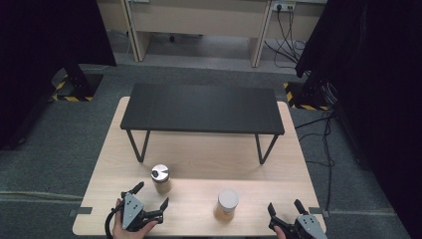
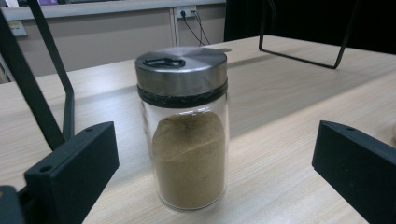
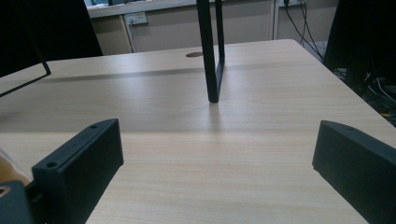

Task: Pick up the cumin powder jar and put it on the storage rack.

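The spice jar (image 2: 184, 128) stands on the surface (image 1: 199, 149), between the wide-open left tongs (image 1: 149, 195), not yet gripped. Right tongs (image 1: 283, 206) gape empty; lifting remains.

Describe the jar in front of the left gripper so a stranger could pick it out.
On the wooden table, in front of the black shelf, stand two jars. Take the left jar, before the open left gripper: steel lid, brown powder, where the other jar has a white lid.
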A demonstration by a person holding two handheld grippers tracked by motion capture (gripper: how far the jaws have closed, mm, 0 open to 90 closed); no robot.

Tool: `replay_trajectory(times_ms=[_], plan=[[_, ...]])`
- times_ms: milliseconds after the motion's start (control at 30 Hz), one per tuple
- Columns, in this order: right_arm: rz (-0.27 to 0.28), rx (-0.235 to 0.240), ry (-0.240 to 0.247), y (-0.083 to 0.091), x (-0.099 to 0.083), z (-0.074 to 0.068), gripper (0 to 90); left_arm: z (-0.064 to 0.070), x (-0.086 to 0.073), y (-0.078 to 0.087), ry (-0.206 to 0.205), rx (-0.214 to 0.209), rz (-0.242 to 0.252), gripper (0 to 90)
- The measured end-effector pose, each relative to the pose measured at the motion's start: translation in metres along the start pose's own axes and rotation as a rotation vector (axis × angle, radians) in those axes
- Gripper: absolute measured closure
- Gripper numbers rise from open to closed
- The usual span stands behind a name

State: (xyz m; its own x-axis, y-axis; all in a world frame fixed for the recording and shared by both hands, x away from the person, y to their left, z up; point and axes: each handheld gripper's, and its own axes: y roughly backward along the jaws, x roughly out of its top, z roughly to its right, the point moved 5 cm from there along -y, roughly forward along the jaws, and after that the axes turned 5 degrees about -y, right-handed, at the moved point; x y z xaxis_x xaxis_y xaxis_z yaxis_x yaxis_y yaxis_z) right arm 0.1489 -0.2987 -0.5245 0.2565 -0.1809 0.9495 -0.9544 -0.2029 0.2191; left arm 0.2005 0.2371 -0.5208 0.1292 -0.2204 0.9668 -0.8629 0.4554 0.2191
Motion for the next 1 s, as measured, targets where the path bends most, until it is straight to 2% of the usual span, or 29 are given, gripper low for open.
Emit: replay_trajectory(times_ms=[400, 600, 800, 1000], plan=[[0.000, 0.005, 0.004, -0.001, 0.001, 0.000, 2.0, -0.009, 0.005, -0.023, -0.006, 0.012, -0.032, 0.0], [-0.002, 0.006, 0.007, -0.002, 0.001, -0.001, 2.0, -0.012, 0.010, -0.030, 0.011, 0.011, -0.047, 0.2], [-0.004, 0.009, 0.009, -0.003, 0.001, -0.001, 2.0, -0.014, 0.011, -0.038, 0.008, 0.010, -0.065, 0.4], [-0.007, 0.010, 0.009, -0.003, 0.001, -0.001, 2.0, -0.016, 0.016, -0.045, 0.021, 0.009, -0.107, 1.1]])
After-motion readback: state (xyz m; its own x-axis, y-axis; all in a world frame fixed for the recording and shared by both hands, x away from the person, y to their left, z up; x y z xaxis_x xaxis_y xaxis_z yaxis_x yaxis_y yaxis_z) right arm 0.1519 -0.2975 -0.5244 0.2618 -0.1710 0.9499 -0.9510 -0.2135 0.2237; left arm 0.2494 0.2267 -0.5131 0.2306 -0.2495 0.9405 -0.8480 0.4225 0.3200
